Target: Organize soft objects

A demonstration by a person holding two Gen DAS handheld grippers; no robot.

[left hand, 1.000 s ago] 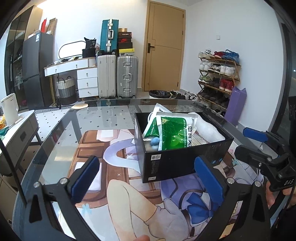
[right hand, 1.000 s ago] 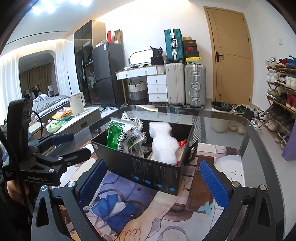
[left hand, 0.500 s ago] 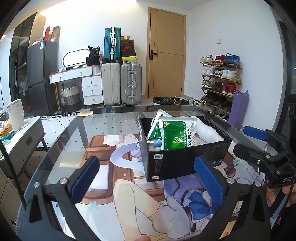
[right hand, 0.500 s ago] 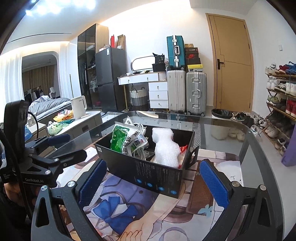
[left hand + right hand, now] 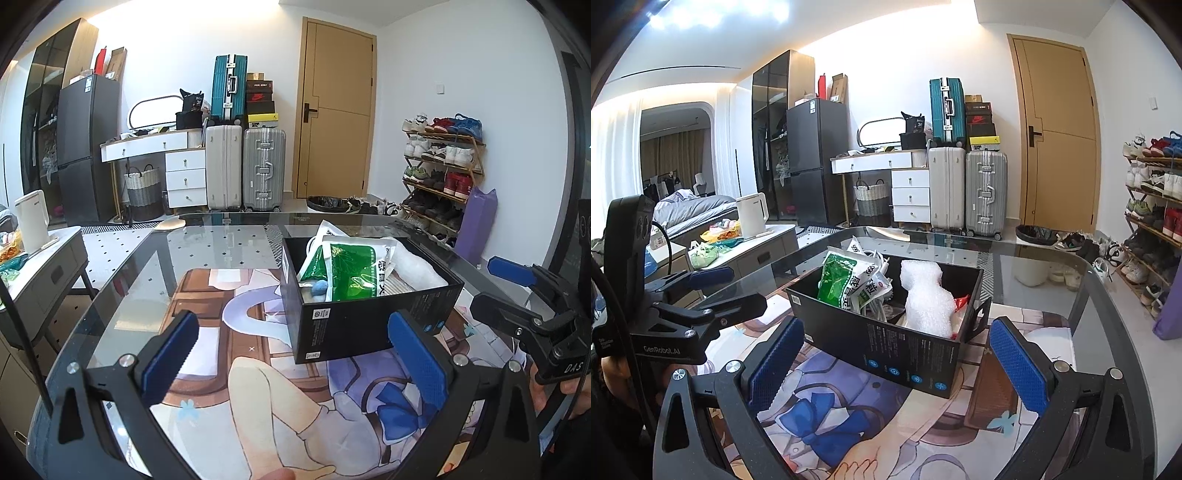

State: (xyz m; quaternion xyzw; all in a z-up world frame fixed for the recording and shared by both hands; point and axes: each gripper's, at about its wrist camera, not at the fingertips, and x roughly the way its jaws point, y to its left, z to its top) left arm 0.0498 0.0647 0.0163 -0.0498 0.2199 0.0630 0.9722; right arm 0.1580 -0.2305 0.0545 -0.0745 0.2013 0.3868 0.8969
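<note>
- I am holding my left gripper [image 5: 295, 354] above the glass table [image 5: 221, 240], its 2 blue-padded fingers [image 5: 168, 356] spread wide and gripping nothing.
- I am holding my right gripper [image 5: 895, 363] in the same way: jaws wide apart, nothing between the pads.
- The black box [image 5: 373, 325] is sitting on the table ahead of both grippers, resting on the printed mat [image 5: 236, 295] that is lying under the glass.
- In the left wrist view the box is standing beyond the right finger, apart from it; in the right wrist view it is lying between the 2 fingers but further out, touching neither.
- Inside the box, a green and white packet [image 5: 846, 280] is leaning upright at one end, with white cables [image 5: 875, 306] bunching beside it.
- A white bubble-wrap bundle [image 5: 927, 299] is standing at the other end, poking above the rim, with something red [image 5: 962, 302] showing just beside it.
- A small blue object [image 5: 319, 288] is lying low in the box next to the packet.
- Each gripper is showing at the edge of the other's view, flanking the box.
</note>
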